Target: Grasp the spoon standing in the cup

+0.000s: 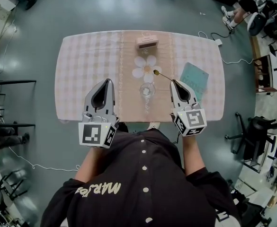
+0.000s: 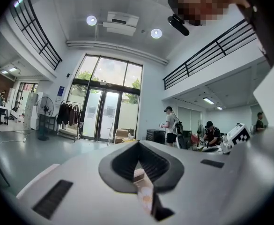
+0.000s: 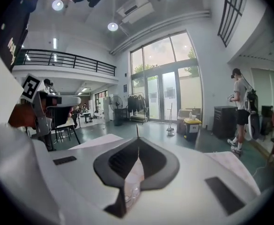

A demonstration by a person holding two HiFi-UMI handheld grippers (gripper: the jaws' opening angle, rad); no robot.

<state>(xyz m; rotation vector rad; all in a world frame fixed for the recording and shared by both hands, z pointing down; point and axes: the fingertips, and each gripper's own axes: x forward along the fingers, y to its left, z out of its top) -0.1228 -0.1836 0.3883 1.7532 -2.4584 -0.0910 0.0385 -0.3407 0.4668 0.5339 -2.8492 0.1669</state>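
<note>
Our right gripper (image 1: 174, 82) clamps the spoon (image 1: 164, 75), bowl end toward ten o'clock, clear of the cup (image 1: 147, 90), our left gripper (image 1: 108, 81) closed, empty.

On the surface (image 1: 81, 79), at the far edge, midway along: box (image 1: 147, 41). Just nearer: mat (image 1: 144, 67). Nearer again: cup (image 1: 147, 90), between left claw (image 1: 109, 81) and right claw (image 1: 174, 81). Right of the right claw: booklet (image 1: 195, 79). Clamped in the right claw: spoon (image 1: 163, 74), reaching left to the mat's right edge, outside the cup.
</note>
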